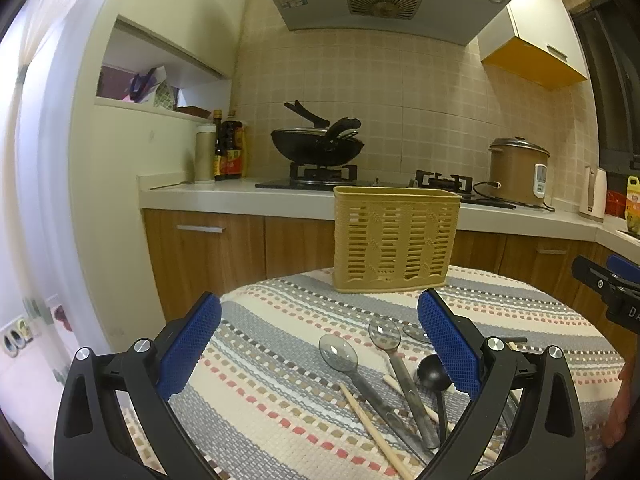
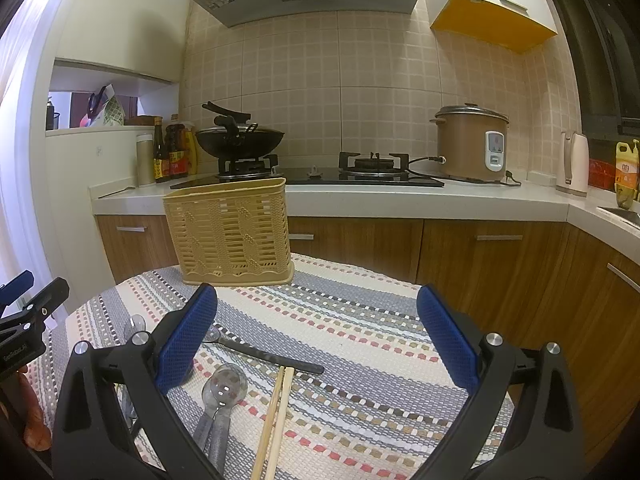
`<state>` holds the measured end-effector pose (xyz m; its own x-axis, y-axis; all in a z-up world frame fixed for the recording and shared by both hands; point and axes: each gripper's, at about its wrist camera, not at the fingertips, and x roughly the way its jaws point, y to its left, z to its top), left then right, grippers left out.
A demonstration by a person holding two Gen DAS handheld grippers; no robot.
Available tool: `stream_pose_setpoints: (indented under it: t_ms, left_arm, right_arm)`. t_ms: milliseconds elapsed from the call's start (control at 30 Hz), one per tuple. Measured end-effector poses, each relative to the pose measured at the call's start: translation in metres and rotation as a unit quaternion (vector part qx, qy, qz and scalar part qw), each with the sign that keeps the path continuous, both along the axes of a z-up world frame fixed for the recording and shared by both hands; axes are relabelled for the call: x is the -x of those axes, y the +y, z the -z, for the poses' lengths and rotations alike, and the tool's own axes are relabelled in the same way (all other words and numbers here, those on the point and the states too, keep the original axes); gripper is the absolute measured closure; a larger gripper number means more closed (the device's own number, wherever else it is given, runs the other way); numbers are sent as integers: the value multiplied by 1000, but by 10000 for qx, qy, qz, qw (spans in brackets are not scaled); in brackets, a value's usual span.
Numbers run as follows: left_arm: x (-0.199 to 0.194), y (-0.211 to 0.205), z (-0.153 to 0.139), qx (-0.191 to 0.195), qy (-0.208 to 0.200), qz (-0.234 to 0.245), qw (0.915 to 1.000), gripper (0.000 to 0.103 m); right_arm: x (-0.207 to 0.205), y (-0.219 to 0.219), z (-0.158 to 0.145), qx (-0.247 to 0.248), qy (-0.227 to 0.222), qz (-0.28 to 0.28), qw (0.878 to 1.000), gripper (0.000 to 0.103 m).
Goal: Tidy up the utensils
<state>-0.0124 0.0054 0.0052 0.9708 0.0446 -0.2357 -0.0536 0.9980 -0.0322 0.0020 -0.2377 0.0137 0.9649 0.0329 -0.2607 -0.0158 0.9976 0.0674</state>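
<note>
Utensils lay loose on the table (image 1: 280,400), on its striped cloth, and none of them looked put away yet. The yellow basket (image 1: 396,240) stood upright at the far side of the table, well apart from the pile. Nothing stuck up above its rim, so I judged it was empty, though the inside was hard to see through the slots.

In the left wrist view, two clear spoons (image 1: 338,353) lay side by side with their bowls pointing toward the basket. A black spoon (image 1: 432,372) lay just beside them, partly behind a blue pad. A wooden chopstick (image 1: 372,432) crossed under the handles. In the right wrist view, a pair of chopsticks (image 2: 276,420) lay together, a clear spoon (image 2: 224,390) lay just to their left, and a long black handle (image 2: 272,358) ran across above them.

The left tool (image 1: 318,348) was opened wide and held nothing. The right tool (image 2: 316,340) was opened wide too and held nothing. Both hung above the table, near the pile, touching no utensil.

So the job seemed to be at its very start. Every spoon and chopstick had yet to be picked up and stood in the basket. A good first step would be to close one tool on a spoon handle.
</note>
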Motion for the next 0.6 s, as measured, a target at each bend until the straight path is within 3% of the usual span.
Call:
stream_pose_setpoints:
  t_ms: [600]
  left_arm:
    - [0, 1, 0, -1, 10, 11, 10000, 7]
  right_arm:
    - [0, 1, 0, 0, 9, -3, 10000, 8]
